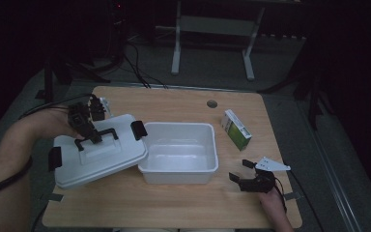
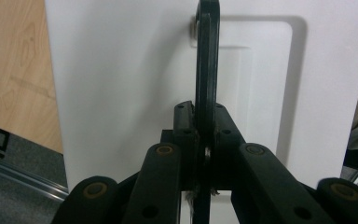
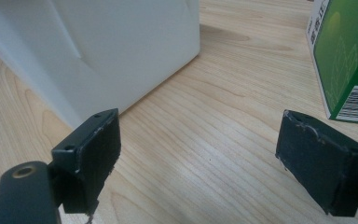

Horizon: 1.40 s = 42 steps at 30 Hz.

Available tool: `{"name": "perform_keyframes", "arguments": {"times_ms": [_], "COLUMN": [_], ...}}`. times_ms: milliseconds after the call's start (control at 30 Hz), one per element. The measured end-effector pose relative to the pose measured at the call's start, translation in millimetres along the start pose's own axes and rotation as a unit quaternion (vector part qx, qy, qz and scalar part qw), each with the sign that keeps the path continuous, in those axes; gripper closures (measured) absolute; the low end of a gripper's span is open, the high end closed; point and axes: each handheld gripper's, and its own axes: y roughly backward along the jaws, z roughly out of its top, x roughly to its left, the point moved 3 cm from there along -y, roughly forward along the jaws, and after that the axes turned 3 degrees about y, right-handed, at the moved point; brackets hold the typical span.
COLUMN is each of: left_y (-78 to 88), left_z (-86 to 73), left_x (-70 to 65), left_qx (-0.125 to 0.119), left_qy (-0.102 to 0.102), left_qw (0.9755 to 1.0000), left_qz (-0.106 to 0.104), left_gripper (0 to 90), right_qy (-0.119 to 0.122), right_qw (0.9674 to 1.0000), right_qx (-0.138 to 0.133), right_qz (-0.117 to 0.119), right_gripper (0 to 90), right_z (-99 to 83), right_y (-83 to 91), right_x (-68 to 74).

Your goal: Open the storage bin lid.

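Observation:
A white lid (image 1: 99, 157) with black side clips and a black handle (image 1: 98, 136) hangs tilted over the table's left part, its right edge at the rim of the open white box (image 1: 179, 151). My left gripper (image 1: 92, 136) is shut on that handle (image 2: 207, 70), which runs up between its jaws against the white lid (image 2: 121, 93). My right gripper (image 1: 239, 170) rests open low on the table right of the box, nothing between its fingers (image 3: 95, 154). The box wall (image 3: 98, 51) stands ahead on its left, and a green and white carton (image 3: 345, 60) on its right.
The green and white carton (image 1: 235, 128) lies on the wooden table (image 1: 174, 208) behind the right gripper. A round cable hole (image 1: 212, 103) sits near the far edge. Beyond the table stand a white frame's legs (image 1: 212, 43) and dark stands.

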Motion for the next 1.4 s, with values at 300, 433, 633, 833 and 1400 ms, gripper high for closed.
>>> {"name": "perform_keyframes", "arguments": {"times_ms": [300, 433, 633, 833, 1400], "left_y": [-8.5, -17.9, -31.7, -56.9, -109.3], "left_z": [-33.4, -45.2, -52.9, -53.9, -55.9], "left_x": [7.5, 11.3, 15.8, 21.7, 32.7], "left_qx": [-0.003, -0.002, -0.001, -0.016, -0.022], "left_qy": [0.03, 0.045, 0.052, 0.061, 0.083], "left_qw": [0.9995, 0.9989, 0.9986, 0.998, 0.9962], "left_qz": [-0.009, -0.01, -0.005, 0.0, -0.014], "left_gripper": [83.8, 83.8, 83.8, 83.8, 83.7], "right_qy": [0.005, 0.006, 0.005, 0.005, 0.005], "right_qw": [1.0, 1.0, 1.0, 1.0, 1.0], "right_qx": [0.003, 0.003, 0.004, 0.003, 0.003], "right_qz": [-0.002, -0.002, -0.002, -0.001, 0.002], "right_gripper": [13.7, 13.7, 13.7, 13.6, 13.7], "right_z": [-0.1, 0.1, 0.0, 0.0, -0.6], "right_y": [-0.8, -0.9, -0.8, -0.9, -0.9], "right_x": [2.1, 1.7, 2.2, 2.3, 2.5]}}
